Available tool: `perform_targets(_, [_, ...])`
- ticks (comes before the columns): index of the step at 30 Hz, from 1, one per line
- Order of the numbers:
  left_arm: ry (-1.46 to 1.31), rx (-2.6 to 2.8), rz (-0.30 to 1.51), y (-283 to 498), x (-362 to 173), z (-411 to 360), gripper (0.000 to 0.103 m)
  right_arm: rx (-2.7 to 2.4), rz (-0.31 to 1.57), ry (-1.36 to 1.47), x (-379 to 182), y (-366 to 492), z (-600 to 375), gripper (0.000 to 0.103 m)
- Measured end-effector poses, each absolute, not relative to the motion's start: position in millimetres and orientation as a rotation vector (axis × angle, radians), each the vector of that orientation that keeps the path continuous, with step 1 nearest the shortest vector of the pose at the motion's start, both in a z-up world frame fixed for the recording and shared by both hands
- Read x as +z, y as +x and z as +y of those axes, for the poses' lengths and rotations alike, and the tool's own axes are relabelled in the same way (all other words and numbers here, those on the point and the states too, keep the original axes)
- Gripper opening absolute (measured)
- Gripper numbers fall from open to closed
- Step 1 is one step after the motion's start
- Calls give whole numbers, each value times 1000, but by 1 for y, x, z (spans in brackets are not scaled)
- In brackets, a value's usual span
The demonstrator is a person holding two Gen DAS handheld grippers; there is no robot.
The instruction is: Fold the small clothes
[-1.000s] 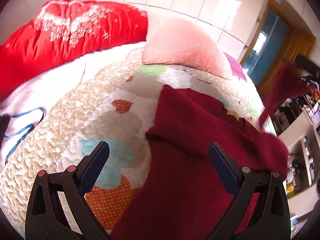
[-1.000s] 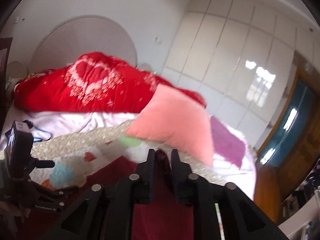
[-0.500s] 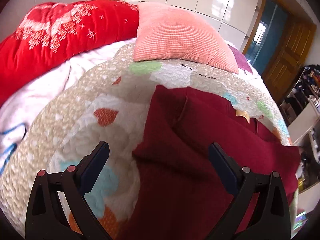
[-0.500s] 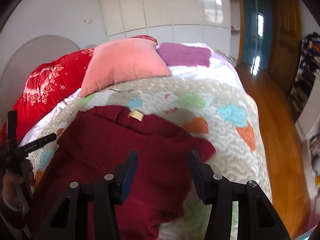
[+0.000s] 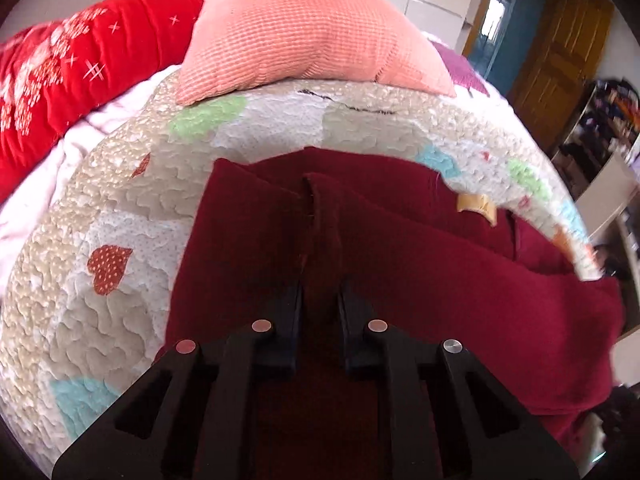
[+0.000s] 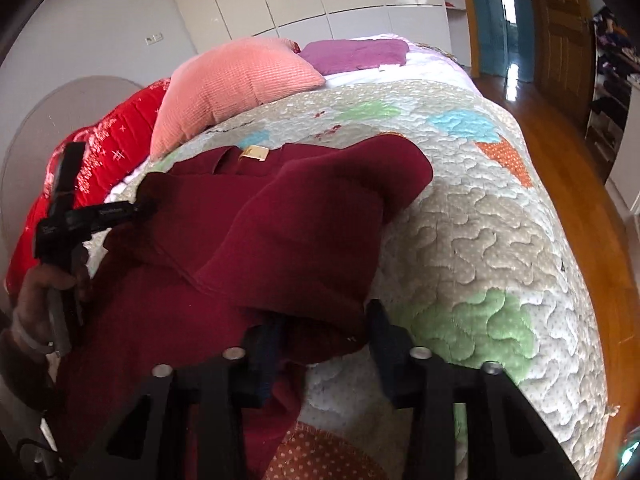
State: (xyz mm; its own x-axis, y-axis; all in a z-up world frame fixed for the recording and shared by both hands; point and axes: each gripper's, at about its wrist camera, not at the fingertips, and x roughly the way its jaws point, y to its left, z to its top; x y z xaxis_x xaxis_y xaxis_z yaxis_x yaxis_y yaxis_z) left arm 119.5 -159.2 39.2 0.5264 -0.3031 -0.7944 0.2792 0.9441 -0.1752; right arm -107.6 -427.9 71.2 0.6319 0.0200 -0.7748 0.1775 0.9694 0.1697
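A dark red knitted garment (image 5: 420,272) with a tan neck label (image 5: 476,206) lies rumpled on a quilted bedspread (image 5: 120,208). My left gripper (image 5: 320,288) is shut on a raised fold of the red garment near its left side. In the right wrist view the garment (image 6: 280,232) lies bunched, its label (image 6: 254,153) at the far side. My right gripper (image 6: 324,320) is open, its fingers straddling the garment's near edge. The left gripper also shows in the right wrist view (image 6: 140,206), held by a hand.
A pink cushion (image 5: 304,32) and a red duvet (image 5: 60,80) lie at the head of the bed. A purple cloth (image 6: 356,54) lies behind the cushion. The bed's right edge drops to a wooden floor (image 6: 592,208). Doors and shelves stand beyond.
My left gripper has moved forward and shut on a fold of the red garment. My right gripper, shut a second ago, opened and came down to the garment's near edge.
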Motion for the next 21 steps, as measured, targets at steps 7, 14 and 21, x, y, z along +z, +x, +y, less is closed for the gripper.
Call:
perform_targets(7, [-45,-381,926,85,44,-133,13,-182,837,172,92,-144,-431,6])
perform_targets(14, [2,-367,935,80,30,-136,13,-153,832,383,89,-156,-458,27])
perform_targets(21, [-24,-347,938,79,30,-135,13,-172,812,626,84,-92,-508,67])
